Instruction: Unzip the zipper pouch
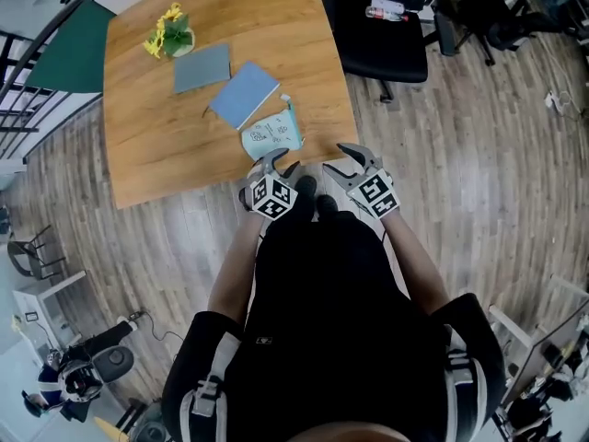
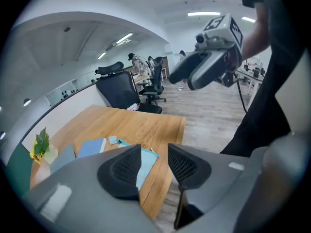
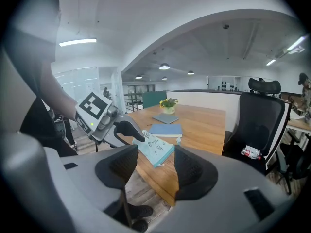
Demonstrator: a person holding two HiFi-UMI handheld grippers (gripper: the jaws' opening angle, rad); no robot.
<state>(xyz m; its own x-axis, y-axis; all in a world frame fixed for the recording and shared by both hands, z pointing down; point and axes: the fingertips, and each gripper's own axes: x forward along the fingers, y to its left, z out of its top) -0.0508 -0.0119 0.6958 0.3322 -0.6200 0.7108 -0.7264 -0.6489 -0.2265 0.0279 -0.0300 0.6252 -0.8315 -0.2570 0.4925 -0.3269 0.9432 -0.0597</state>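
Observation:
The zipper pouch [image 1: 272, 134] is light blue with small drawings and lies flat near the front edge of the wooden table [image 1: 156, 145]. My left gripper [image 1: 279, 162] hovers just in front of the pouch's near end, open with nothing between its jaws. My right gripper [image 1: 339, 159] is held to the right of it, just off the table edge, also open and empty. In the left gripper view the pouch [image 2: 146, 161] shows through the gap of the left gripper [image 2: 154, 152]. In the right gripper view the pouch [image 3: 156, 148] lies beyond the right gripper [image 3: 156, 157].
Behind the pouch lie a blue notebook [image 1: 244, 93] and a grey notebook [image 1: 202, 67]. A pot of yellow flowers [image 1: 168, 33] stands at the table's far left. A black office chair [image 1: 382, 35] is beyond the table's right side. The floor is wood plank.

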